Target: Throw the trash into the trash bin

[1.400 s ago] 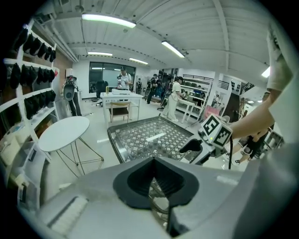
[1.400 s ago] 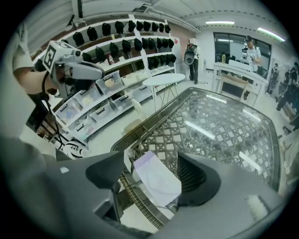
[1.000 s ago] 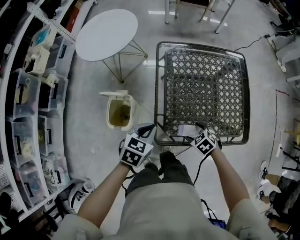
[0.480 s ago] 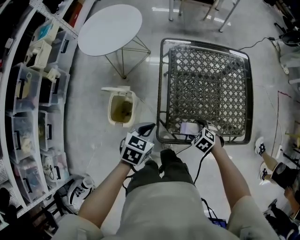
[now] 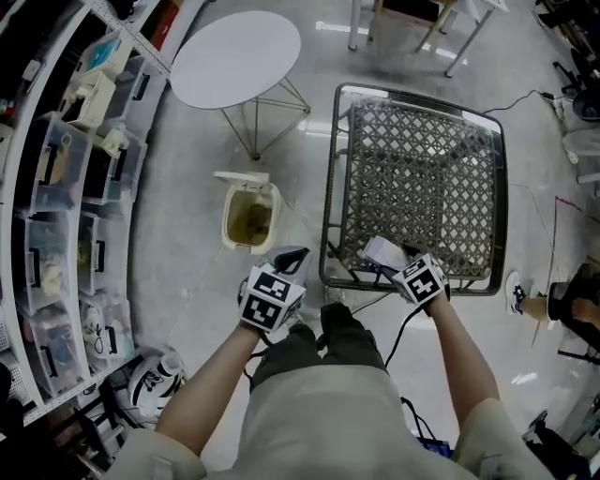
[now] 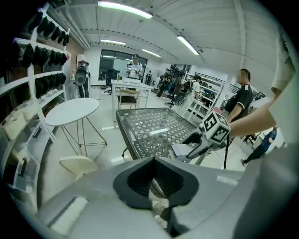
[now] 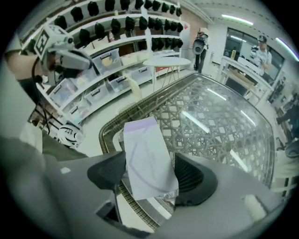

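Note:
A white paper packet (image 7: 148,156) stands between the jaws of my right gripper (image 7: 152,179), over the near edge of the wicker glass-topped table (image 5: 412,122). The jaws are closing and both pads touch the packet's sides. In the head view the packet (image 5: 382,251) tilts up just ahead of the right gripper (image 5: 398,265). My left gripper (image 5: 286,262) hangs over the floor left of the table, jaws open with nothing between them. The cream trash bin (image 5: 248,217) stands on the floor beyond it, lid up, with some rubbish inside. The bin (image 6: 77,163) also shows low in the left gripper view.
A round white side table (image 5: 234,58) stands beyond the bin. Shelves with plastic boxes (image 5: 66,187) run along the left. Chair legs (image 5: 412,28) stand past the wicker table. A cable (image 5: 553,216) lies on the floor at the right, and people stand in the background.
The packet lay flat on the table's near edge; now it tilts up between the right gripper's jaws. The left gripper has hardly shifted.

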`<state>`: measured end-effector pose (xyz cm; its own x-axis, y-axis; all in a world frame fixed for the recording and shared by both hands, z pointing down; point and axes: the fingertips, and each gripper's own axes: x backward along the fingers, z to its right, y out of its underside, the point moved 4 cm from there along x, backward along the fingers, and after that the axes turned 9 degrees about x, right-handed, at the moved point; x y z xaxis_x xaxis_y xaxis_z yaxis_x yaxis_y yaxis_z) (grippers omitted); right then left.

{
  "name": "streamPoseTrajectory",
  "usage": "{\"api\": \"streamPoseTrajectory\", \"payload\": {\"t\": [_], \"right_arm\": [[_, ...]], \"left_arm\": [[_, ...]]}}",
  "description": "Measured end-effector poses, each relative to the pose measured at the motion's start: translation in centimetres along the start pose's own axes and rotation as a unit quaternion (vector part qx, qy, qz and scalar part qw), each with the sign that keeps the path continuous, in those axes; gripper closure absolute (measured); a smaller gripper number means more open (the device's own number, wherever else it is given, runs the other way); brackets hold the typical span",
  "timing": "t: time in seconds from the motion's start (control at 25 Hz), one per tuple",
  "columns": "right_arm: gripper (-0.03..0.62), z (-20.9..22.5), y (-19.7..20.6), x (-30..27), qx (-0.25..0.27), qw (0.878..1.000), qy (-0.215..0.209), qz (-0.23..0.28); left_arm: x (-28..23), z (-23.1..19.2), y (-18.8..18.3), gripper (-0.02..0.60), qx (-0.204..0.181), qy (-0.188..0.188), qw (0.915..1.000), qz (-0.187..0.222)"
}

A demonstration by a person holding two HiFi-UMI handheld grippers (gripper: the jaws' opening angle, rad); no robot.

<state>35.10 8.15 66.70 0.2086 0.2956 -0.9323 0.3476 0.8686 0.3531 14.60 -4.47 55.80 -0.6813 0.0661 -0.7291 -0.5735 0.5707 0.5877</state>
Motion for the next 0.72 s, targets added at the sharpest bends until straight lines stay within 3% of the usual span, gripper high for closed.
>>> {"api": "streamPoseTrajectory", "payload": {"t": [0.2, 0.48, 0.72], "right_arm": [[0.263, 0.0, -4.9, 3.7, -0.028, 0.997, 0.018, 0.068], [0.264, -2.1, -13.7, 6.9, 0.027, 0.99, 0.035, 0.135], [0.264, -4.8, -21.4, 7.1, 0.064, 0.983, 0.011, 0.172]], "left_arm": [[3.0, -1.5, -0.7, 0.58, 0.011, -0.017, 0.9995, 0.024], [8.1, -6.2, -0.2, 0.58, 0.051, -0.069, 0.9941, 0.067], [13.1, -10.7, 0.7, 0.58, 0.1, -0.114, 0.9828, 0.105]]}}
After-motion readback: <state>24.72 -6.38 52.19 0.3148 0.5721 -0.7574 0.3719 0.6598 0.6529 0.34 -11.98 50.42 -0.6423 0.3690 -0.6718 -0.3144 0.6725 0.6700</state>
